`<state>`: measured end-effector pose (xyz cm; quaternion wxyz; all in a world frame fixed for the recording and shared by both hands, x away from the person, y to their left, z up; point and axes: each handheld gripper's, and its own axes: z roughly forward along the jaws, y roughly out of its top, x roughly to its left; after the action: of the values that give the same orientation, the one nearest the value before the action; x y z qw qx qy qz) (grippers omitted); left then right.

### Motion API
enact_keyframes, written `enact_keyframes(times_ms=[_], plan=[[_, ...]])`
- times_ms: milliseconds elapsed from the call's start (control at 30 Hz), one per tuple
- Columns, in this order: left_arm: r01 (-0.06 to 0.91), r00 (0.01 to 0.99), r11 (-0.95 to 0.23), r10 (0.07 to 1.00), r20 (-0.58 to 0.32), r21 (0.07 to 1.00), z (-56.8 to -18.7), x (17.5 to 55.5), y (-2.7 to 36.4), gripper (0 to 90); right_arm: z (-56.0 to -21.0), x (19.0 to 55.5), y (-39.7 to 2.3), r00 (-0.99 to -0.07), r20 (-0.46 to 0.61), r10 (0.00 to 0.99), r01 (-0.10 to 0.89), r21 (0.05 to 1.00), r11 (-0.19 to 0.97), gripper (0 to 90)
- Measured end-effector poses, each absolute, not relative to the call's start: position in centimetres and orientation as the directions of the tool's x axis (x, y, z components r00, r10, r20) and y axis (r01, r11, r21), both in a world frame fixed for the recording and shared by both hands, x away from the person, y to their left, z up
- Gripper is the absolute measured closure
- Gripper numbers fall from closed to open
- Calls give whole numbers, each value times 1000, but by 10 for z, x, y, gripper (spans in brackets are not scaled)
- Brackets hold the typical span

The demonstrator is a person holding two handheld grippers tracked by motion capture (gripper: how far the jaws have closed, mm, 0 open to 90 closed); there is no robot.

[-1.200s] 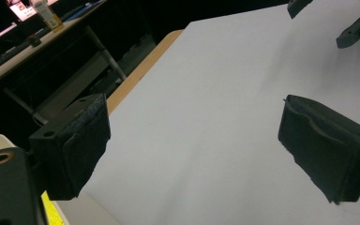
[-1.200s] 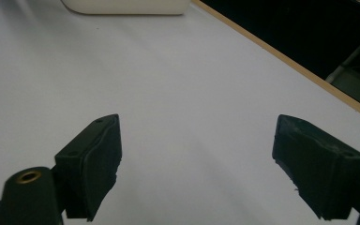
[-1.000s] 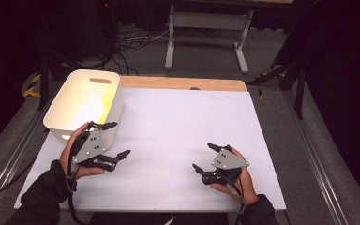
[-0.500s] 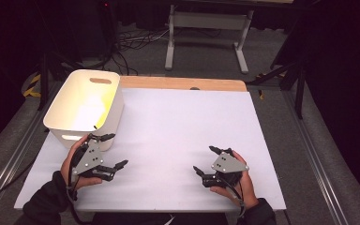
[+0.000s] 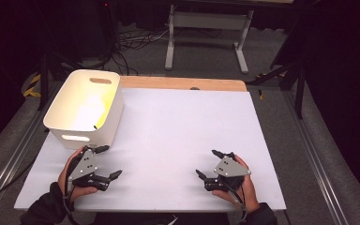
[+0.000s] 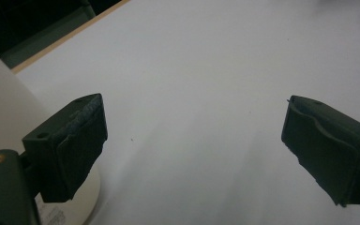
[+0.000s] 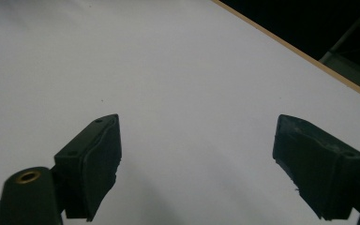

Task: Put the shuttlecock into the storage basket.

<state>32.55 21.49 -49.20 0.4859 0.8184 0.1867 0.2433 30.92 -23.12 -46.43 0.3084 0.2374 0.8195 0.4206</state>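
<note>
A person is resting two black two-jaw grippers low over a white table (image 5: 178, 136). The left gripper (image 5: 107, 162) is sitting just in front of a cream plastic bin with handle slots (image 5: 85, 108), jaws spread and empty. The right gripper (image 5: 210, 164), well apart from the bin, is likewise gaping, seemingly waiting. No task object is given.
</note>
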Motion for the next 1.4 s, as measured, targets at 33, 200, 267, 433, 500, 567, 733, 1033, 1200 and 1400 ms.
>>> enact_keyframes(times_ms=[33,200,267,433,500,567,733,1033,1200,1400], plan=[[72,812,-457,543,214,886,-492,325,217,78,-465,309,-231,-697,-305,649,132,835,534,170],[96,798,-433,572,190,896,-493,319,228,69,-465,308,-233,-697,-300,651,126,843,523,169],[107,795,-421,581,177,901,-493,318,231,69,-465,308,-233,-700,-296,650,122,847,517,168],[118,787,-416,593,171,901,-493,317,235,64,-464,307,-235,-698,-294,653,116,854,508,168],[117,790,-419,589,171,900,-493,317,234,62,-463,307,-236,-696,-293,655,114,856,504,168],[113,793,-421,584,173,900,-492,317,234,58,-463,306,-235,-693,-297,657,112,856,505,168],[101,805,-421,567,174,902,-492,316,234,55,-462,305,-232,-691,-307,654,108,851,514,168],[98,813,-413,558,167,905,-492,316,236,53,-463,305,-229,-692,-307,653,113,848,518,168],[100,815,-416,556,166,904,-491,317,235,53,-464,305,-229,-696,-306,650,115,846,521,168],[99,816,-414,554,164,905,-491,317,235,52,-464,306,-229,-696,-305,650,116,846,521,170]])
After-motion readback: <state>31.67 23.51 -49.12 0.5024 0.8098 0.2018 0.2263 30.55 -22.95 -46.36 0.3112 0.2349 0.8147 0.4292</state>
